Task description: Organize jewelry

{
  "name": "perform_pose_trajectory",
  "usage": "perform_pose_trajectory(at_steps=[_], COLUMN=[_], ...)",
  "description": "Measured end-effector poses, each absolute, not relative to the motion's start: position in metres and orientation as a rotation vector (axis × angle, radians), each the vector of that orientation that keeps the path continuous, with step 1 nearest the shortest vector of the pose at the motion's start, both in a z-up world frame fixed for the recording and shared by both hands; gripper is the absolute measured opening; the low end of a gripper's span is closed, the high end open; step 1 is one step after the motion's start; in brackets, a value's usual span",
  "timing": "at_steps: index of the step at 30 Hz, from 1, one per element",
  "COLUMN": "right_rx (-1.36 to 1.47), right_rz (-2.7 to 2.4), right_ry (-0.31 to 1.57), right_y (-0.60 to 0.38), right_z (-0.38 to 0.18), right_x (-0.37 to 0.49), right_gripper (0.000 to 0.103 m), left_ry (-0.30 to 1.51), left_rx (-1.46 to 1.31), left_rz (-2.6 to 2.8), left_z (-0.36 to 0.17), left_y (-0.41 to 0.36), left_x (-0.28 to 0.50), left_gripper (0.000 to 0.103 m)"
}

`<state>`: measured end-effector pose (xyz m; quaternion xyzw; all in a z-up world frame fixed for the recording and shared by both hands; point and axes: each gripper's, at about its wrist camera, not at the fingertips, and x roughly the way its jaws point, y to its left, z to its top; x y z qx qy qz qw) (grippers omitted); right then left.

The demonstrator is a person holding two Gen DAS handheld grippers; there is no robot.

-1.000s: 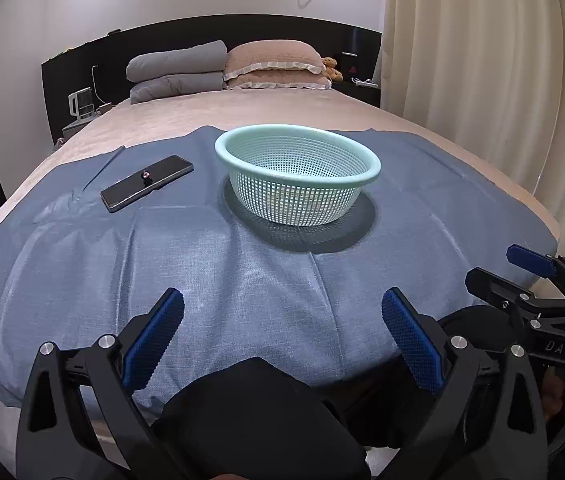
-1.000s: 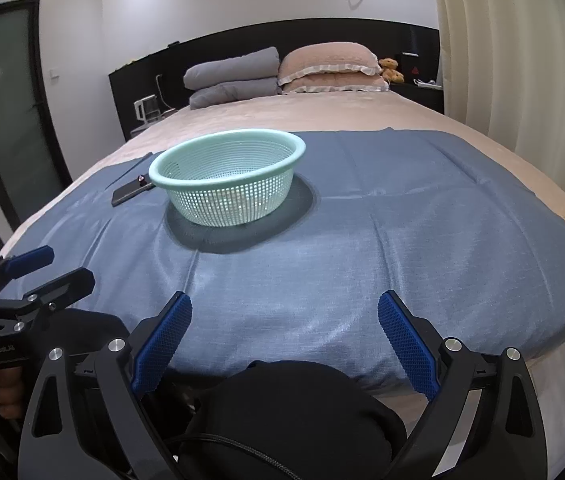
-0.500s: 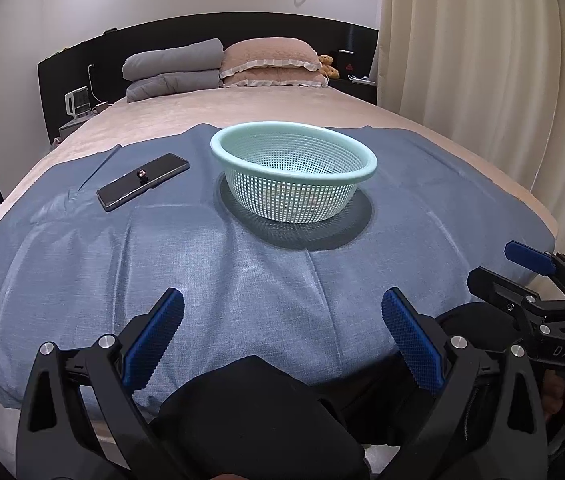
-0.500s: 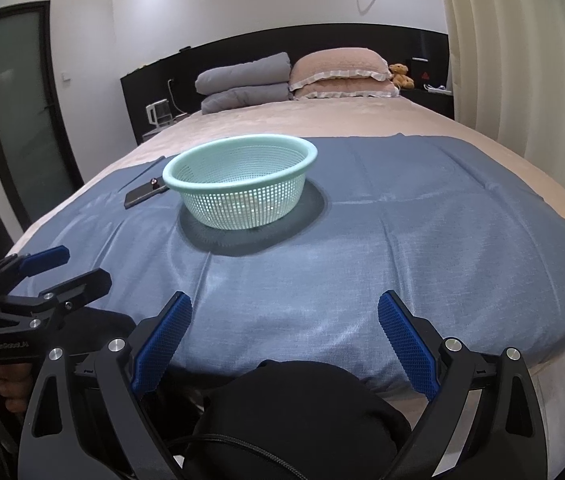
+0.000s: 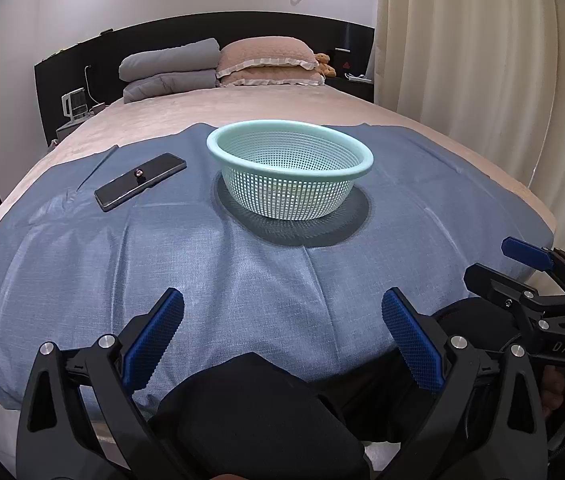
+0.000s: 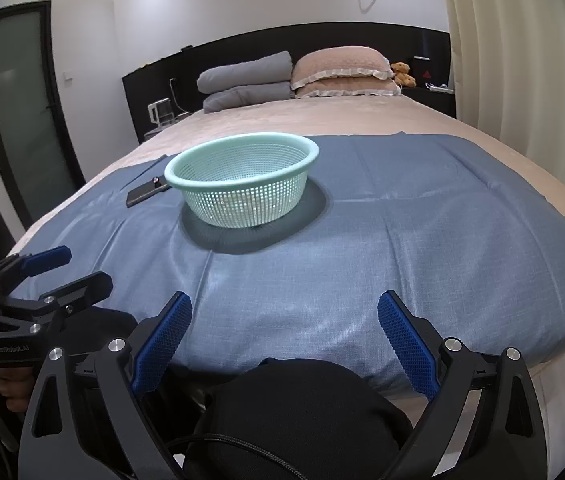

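A mint-green mesh basket point(image 5: 290, 168) stands on a blue cloth point(image 5: 210, 264) spread over the bed; it also shows in the right wrist view point(image 6: 242, 184). A small ring-like piece of jewelry point(image 5: 138, 173) sits on a dark flat slab point(image 5: 140, 186) left of the basket, also seen in the right wrist view point(image 6: 156, 179). My left gripper point(image 5: 282, 336) is open and empty over the cloth's near edge. My right gripper point(image 6: 284, 336) is open and empty, beside the left one.
Grey and pink pillows point(image 5: 218, 64) lie at the headboard. A curtain point(image 5: 482, 60) hangs on the right. A thin dark stick point(image 5: 96, 168) lies on the cloth beyond the slab. A door point(image 6: 30, 120) is at the left.
Both grippers have shifted slightly, the views tilting up a little; the basket sits a bit lower and nearer in the frames. Both stay open and empty.
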<state>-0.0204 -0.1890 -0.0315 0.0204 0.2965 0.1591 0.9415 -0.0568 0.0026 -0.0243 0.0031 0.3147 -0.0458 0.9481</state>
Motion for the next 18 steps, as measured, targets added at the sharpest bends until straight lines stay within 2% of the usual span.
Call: perform_pose_trajectory(at_steps=[18], right_rx=[0.041], right_rz=[0.323], right_ry=[0.607], right_y=[-0.1881], right_z=[-0.032], right_x=[-0.0211], right_gripper=[0.09], left_ry=[0.647], left_rx=[0.007], left_rz=[-0.106], left_z=[-0.0251], left_y=[0.0031], left_x=[-0.0564], left_gripper=[0.097])
